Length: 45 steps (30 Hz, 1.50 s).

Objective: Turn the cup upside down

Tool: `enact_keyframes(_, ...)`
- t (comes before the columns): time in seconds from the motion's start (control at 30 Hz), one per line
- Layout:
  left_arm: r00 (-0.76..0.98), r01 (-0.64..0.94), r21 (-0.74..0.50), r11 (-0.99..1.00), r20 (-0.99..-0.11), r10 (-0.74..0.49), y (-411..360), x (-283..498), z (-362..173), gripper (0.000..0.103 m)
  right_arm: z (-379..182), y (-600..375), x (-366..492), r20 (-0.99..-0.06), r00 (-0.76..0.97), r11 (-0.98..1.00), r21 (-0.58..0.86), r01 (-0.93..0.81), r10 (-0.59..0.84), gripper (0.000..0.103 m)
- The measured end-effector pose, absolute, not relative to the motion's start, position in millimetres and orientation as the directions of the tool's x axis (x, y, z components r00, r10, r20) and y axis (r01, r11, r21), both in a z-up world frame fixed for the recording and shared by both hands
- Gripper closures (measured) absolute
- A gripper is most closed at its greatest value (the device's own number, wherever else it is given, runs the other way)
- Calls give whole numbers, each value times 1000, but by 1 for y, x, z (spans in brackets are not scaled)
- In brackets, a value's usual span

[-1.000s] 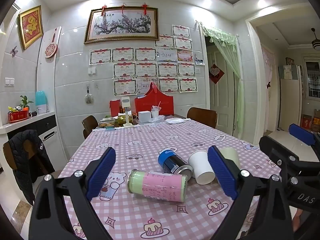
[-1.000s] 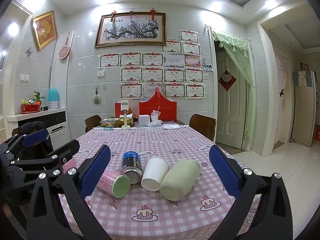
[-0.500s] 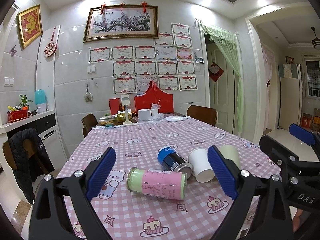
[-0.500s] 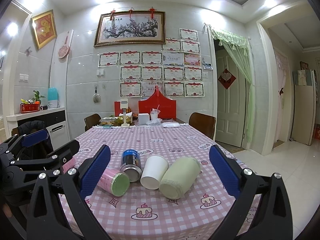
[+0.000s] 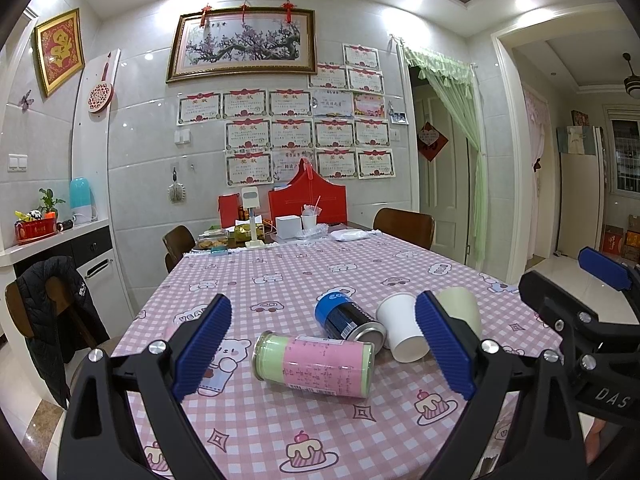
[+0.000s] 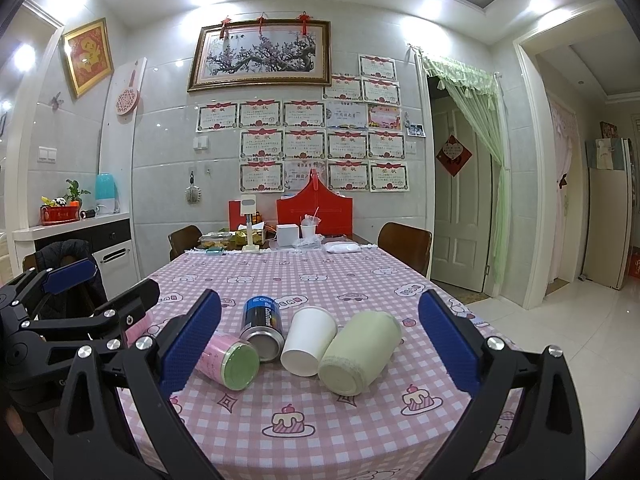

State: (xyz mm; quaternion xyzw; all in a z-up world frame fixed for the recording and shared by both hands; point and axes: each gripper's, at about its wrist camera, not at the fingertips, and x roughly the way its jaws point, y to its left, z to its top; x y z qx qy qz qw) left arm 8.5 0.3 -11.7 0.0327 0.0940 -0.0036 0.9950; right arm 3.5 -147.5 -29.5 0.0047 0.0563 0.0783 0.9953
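- Both grippers spread wide, nothing between the pads. Left gripper (image 5: 322, 350) held level above the near table edge, pointing across the table toward the far wall; its blue pads (image 5: 202, 346) frame the pink can.
- Right gripper (image 6: 320, 344) likewise level and forward-facing, jaws fully apart, framing all four containers; clear of each.
- Left gripper also shows at the left edge of the right view; right gripper shows at the right edge of the left view. The two sit side by side, apart.
- Table (image 6: 360, 432) covered in a pink checked cloth with cartoon prints.
- White cup (image 6: 308, 340) lies on its side near the front of the table, open mouth toward the cameras. In the left view the cup (image 5: 400, 332) is partly behind the right-hand pad.
- Green cup (image 6: 360, 352) lies on its side just right of the white cup, touching it or nearly so; cannot tell which.
- Blue can (image 6: 262, 326) lies on its side just left of the white cup, open end toward the cameras.
- Pink can (image 5: 314, 364) with pale green end lies on its side, leftmost, close to the blue can.
- Far end of the table: red box (image 6: 314, 210), clutter beside it, too small to tell apart.
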Motion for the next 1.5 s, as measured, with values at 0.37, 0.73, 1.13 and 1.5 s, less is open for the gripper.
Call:
enact_keyframes(0.37,981,14,65,998,-193,-1,1,10,-15,11,-32,-147,4,-115,981,988,19,-155,157,8)
enact_keyframes(0.73,979,12,69,998,-202,2,0,15,-23,11,-38,-147,8,-123,980,987,19,-157,158,8)
enact_keyframes(1.13,977,11,66,998,-212,3,2,17,-26,11,-38,-147,8,-124,980,987,18,-157,158,8)
enact_keyframes(1.5,965,7,59,998,-263,9,4,26,-27,11,-45,-141,20,-164,970,984,26,-176,178,8)
